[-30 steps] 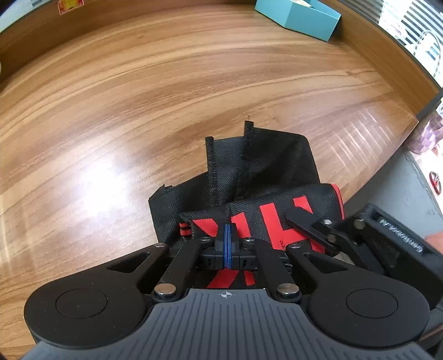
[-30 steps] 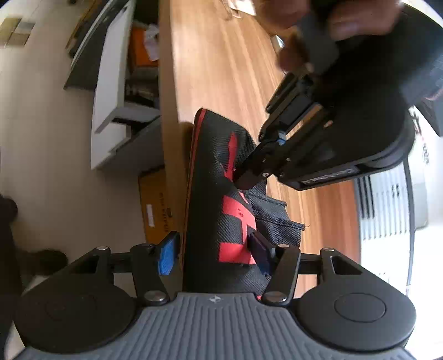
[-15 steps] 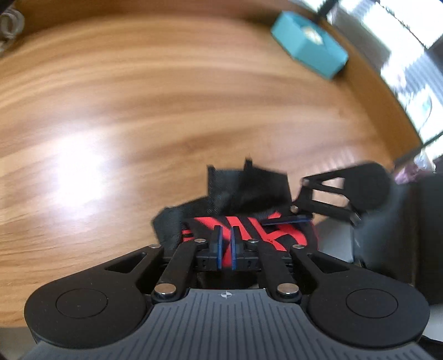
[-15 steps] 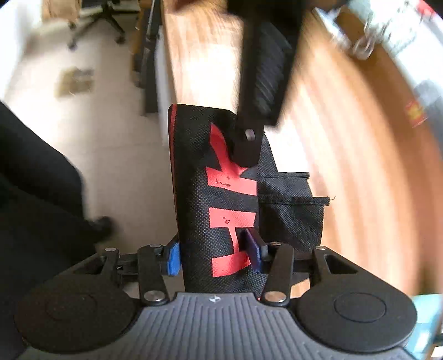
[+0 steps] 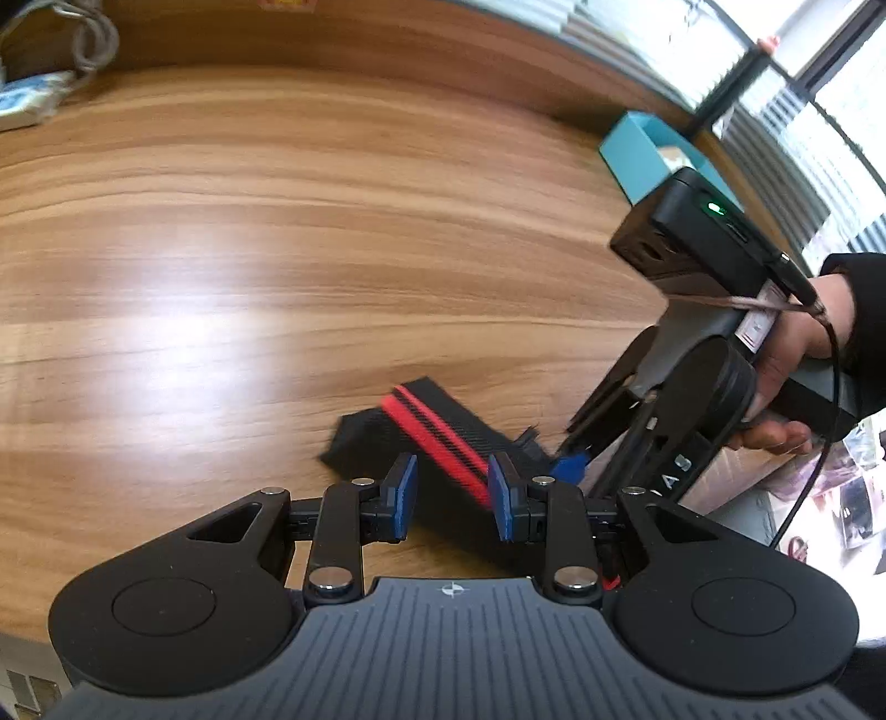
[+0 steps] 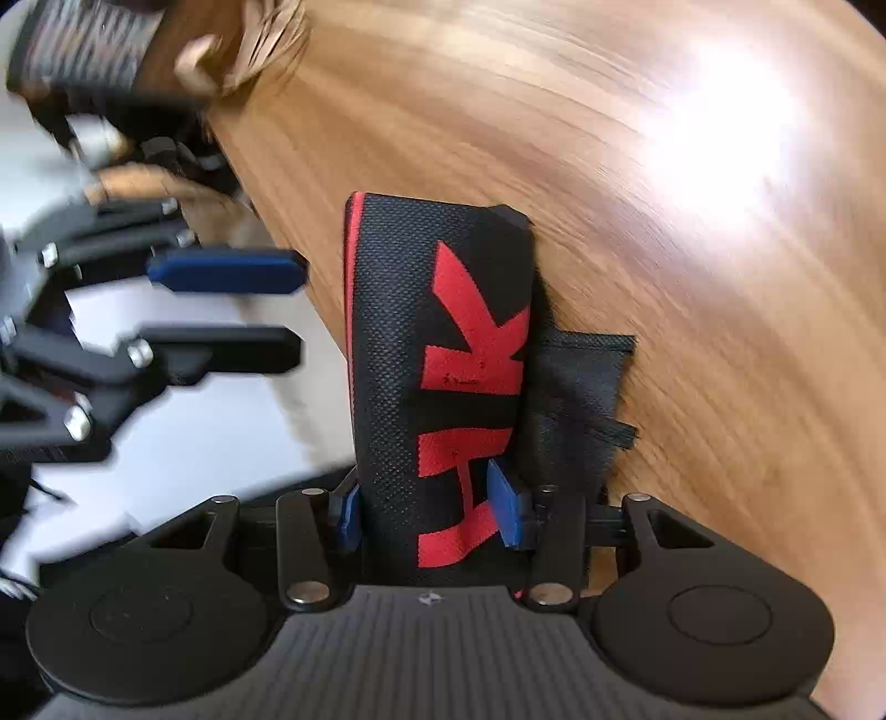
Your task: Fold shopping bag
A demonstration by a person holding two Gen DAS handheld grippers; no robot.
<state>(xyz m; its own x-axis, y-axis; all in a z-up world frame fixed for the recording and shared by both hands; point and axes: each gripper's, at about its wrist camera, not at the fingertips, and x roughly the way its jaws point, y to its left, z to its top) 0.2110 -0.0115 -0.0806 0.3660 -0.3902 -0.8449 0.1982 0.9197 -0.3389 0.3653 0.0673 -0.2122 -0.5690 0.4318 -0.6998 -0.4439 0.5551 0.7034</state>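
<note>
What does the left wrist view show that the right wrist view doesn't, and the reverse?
Left wrist only: a teal box, a cable, the window blinds.

Right wrist only: the red lettering on the folded bag, held between the right gripper fingers.

Both: the bag, the wooden table, each other's gripper; the left gripper open, just released.

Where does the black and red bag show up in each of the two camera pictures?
Left wrist view: the bag lies low in the centre, just beyond the open left gripper.
Right wrist view: the bag stands in the middle, its near end between the right gripper pads.
Shared landmark: the wooden table, with a bright glare patch in both.
</note>
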